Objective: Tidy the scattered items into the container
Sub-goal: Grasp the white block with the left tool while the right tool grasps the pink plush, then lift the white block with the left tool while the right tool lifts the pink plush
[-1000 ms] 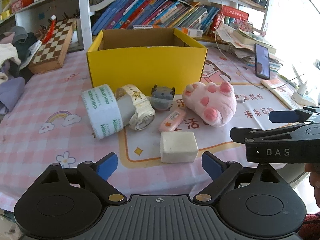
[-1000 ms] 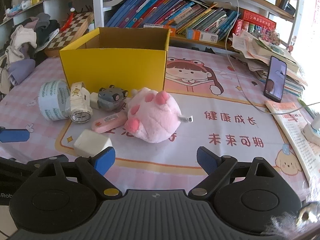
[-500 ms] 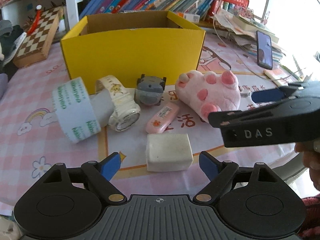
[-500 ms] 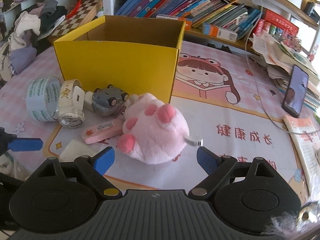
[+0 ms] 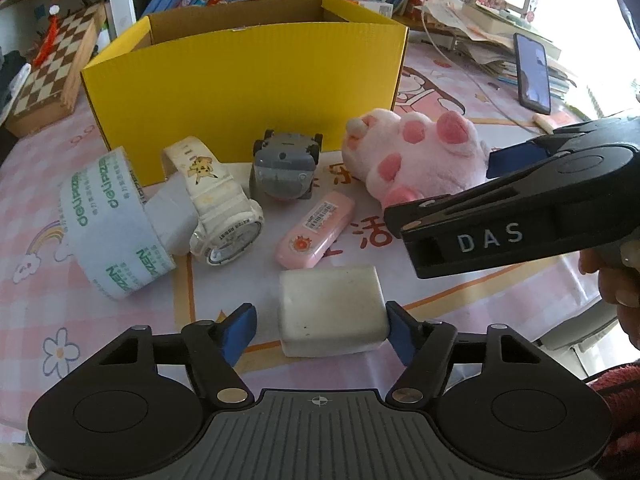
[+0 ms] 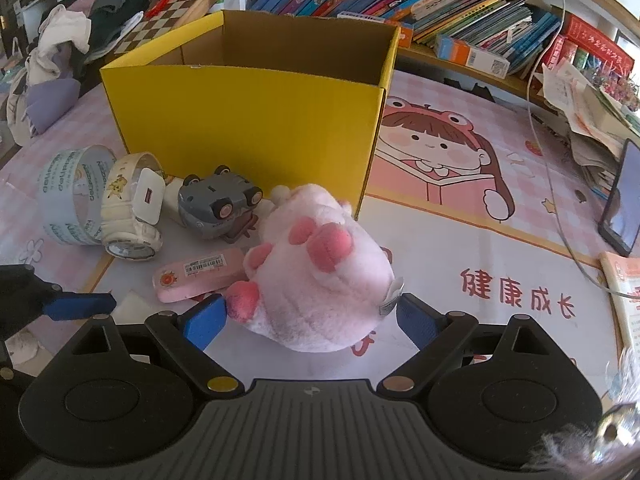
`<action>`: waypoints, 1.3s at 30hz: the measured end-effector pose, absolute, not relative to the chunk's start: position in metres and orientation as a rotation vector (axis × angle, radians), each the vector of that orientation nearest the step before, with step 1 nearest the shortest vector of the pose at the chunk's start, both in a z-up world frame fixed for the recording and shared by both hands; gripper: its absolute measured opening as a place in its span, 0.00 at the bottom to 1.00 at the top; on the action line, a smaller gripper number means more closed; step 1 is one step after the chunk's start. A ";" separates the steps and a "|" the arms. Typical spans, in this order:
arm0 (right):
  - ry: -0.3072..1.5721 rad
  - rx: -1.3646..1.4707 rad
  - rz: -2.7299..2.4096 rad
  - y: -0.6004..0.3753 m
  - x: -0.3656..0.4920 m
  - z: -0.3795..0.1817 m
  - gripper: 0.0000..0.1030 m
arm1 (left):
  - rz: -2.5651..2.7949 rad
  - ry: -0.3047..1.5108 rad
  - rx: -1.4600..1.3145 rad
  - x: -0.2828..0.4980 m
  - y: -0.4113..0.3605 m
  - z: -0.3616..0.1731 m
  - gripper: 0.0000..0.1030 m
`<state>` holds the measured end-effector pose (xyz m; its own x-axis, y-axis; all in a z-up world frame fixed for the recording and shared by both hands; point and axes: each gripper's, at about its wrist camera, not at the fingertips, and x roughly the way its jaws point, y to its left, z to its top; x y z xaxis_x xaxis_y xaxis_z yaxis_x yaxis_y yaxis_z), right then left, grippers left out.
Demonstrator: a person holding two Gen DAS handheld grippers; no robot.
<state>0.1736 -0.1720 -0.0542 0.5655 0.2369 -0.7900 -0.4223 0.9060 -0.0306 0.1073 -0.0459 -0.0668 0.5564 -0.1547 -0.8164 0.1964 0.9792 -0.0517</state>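
An open yellow box (image 5: 244, 80) (image 6: 248, 112) stands behind the scattered items. My left gripper (image 5: 320, 332) is open with a white block (image 5: 332, 312) between its fingers; the right pad touches it. My right gripper (image 6: 310, 320) is open around a pink plush paw (image 6: 320, 276) (image 5: 416, 160). In front of the box lie a tape roll (image 5: 108, 224) (image 6: 68, 196), a white watch (image 5: 216, 200) (image 6: 124, 216), a grey toy car (image 5: 284, 168) (image 6: 216, 204) and a pink flat case (image 5: 316, 228) (image 6: 196, 274).
A chessboard (image 5: 52, 64) and clothes (image 6: 60, 64) lie at the left. Books fill the shelf (image 6: 440, 4) behind the box. A phone (image 6: 622, 200) (image 5: 534, 72), a cable and paper stacks sit at the right on the pink patterned tablecloth (image 6: 480, 208).
Both grippers have moved forward and down: the left now brackets the white block, the right now brackets the plush paw. The items have not moved.
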 end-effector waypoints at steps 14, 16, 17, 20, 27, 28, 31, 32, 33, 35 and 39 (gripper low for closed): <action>0.908 -0.170 0.407 -0.170 0.184 -0.059 0.74 | -0.255 0.939 0.052 0.105 -0.045 -0.066 0.44; 0.899 -0.170 0.411 -0.170 0.181 -0.057 0.69 | -0.253 0.931 0.044 0.105 -0.043 -0.065 0.43; 0.895 -0.168 0.412 -0.170 0.180 -0.056 0.67 | -0.252 0.925 0.041 0.105 -0.041 -0.064 0.43; 0.880 -0.161 0.409 -0.171 0.176 -0.052 0.63 | -0.255 0.904 0.037 0.102 -0.038 -0.059 0.42; 0.837 -0.140 0.394 -0.175 0.162 -0.038 0.62 | -0.271 0.845 0.037 0.095 -0.034 -0.046 0.40; 0.831 -0.137 0.392 -0.176 0.160 -0.036 0.62 | -0.273 0.835 0.036 0.094 -0.033 -0.043 0.40; 0.813 -0.122 0.385 -0.178 0.154 -0.030 0.61 | -0.279 0.807 0.030 0.091 -0.029 -0.036 0.39; 0.809 -0.116 0.384 -0.178 0.152 -0.028 0.60 | -0.281 0.800 0.027 0.090 -0.028 -0.034 0.38; 0.805 -0.110 0.382 -0.179 0.149 -0.026 0.59 | -0.283 0.793 0.024 0.089 -0.026 -0.032 0.38; 0.798 -0.100 0.379 -0.180 0.145 -0.023 0.57 | -0.286 0.779 0.018 0.087 -0.023 -0.029 0.37; 0.780 -0.092 0.380 -0.180 0.134 -0.017 0.56 | -0.294 0.753 0.002 0.082 -0.019 -0.022 0.36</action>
